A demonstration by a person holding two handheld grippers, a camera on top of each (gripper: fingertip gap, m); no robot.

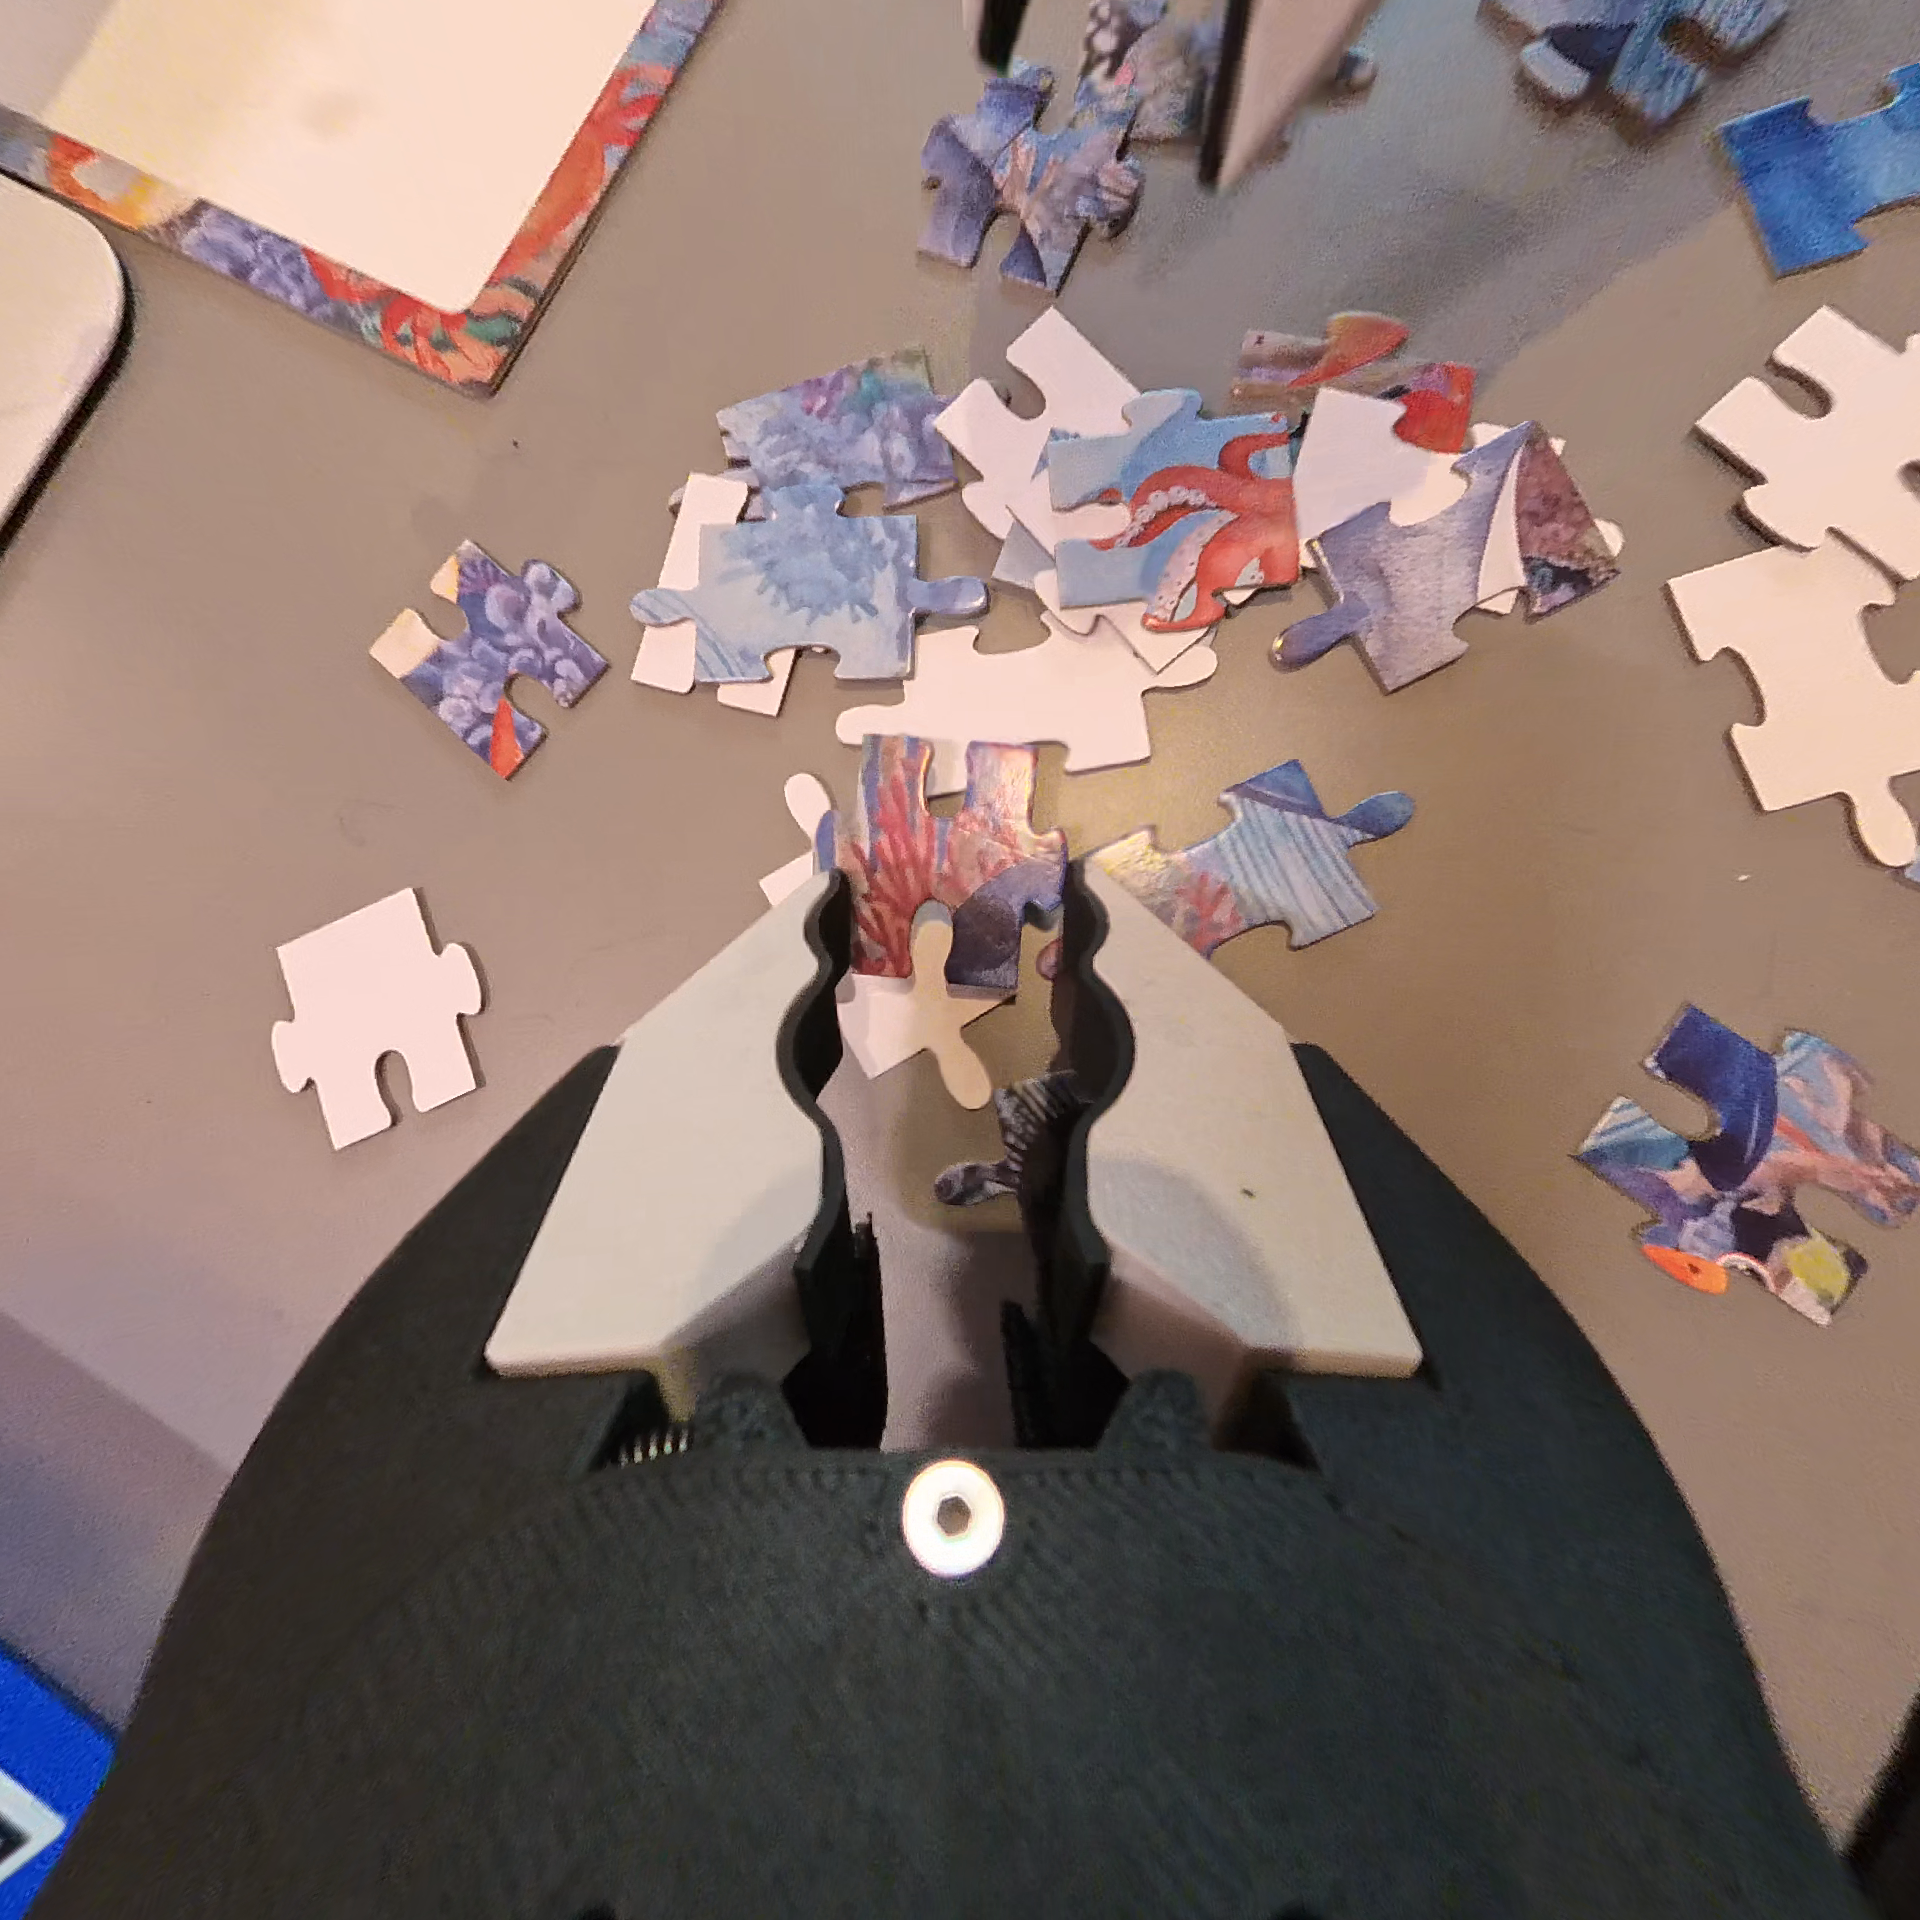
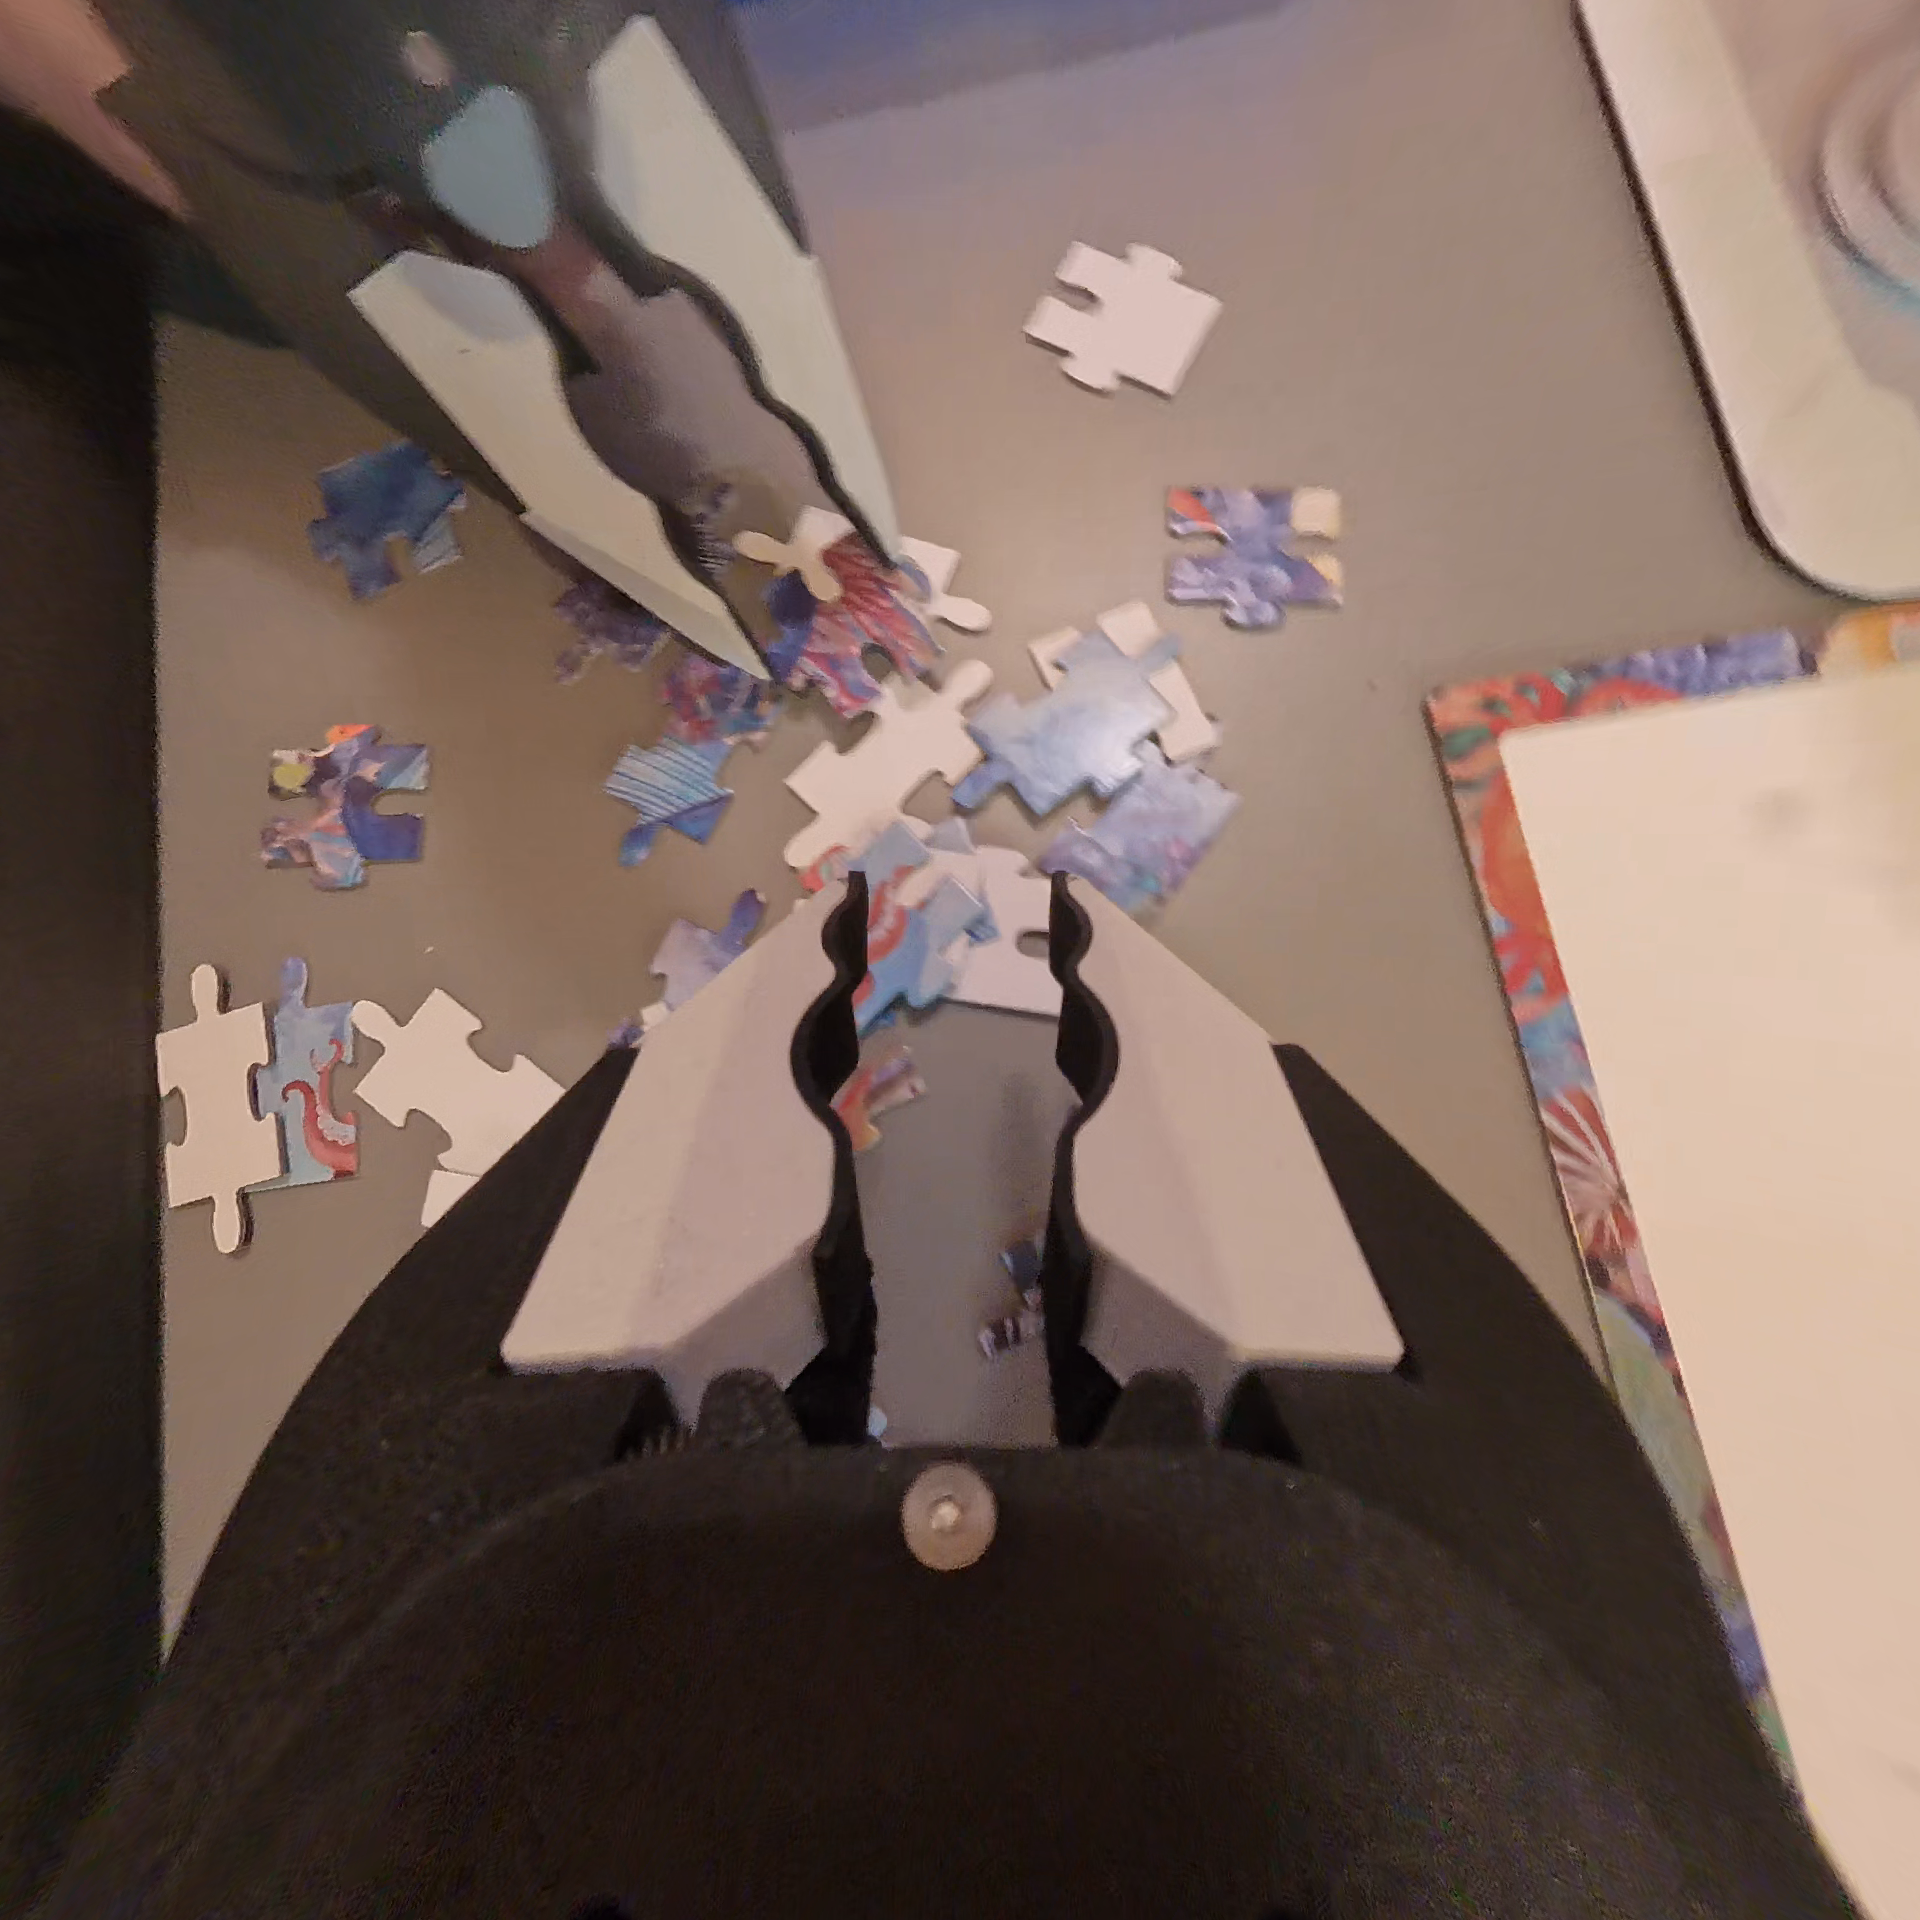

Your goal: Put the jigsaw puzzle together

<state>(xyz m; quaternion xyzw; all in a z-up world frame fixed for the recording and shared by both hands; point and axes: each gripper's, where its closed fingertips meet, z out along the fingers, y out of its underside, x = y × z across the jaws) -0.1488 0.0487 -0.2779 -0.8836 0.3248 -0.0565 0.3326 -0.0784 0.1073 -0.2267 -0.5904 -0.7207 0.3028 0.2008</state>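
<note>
Left wrist view: left gripper [image 1: 951,883] low over grey table [image 1: 260,644], its jaws closed onto the side edges of a coral piece [image 1: 935,842] that sits tilted over a white face-down piece. Loose pile [image 1: 1122,520] at 12 o'clock from the tips, mix of face-up and face-down; octopus piece [image 1: 1184,520] on top. Lone white piece [image 1: 379,1013] at 9 o'clock, purple piece [image 1: 488,655] at 10. Frame [image 1: 343,281] with bare white centre at 11 o'clock, far corner. Right gripper's tips only just show at top edge.

Right wrist view: right gripper [image 2: 954,883] hovers over the near end of the pile [image 2: 997,769], jaws apart, nothing between them. Left gripper [image 2: 826,613] comes in from 11 o'clock, tips on either side of the coral piece [image 2: 852,613]. Frame [image 2: 1496,831] at 3 o'clock, white centre empty. White piece [image 2: 1122,317] at 1 o'clock. Three loose pieces at 8 o'clock, by the table edge
</note>
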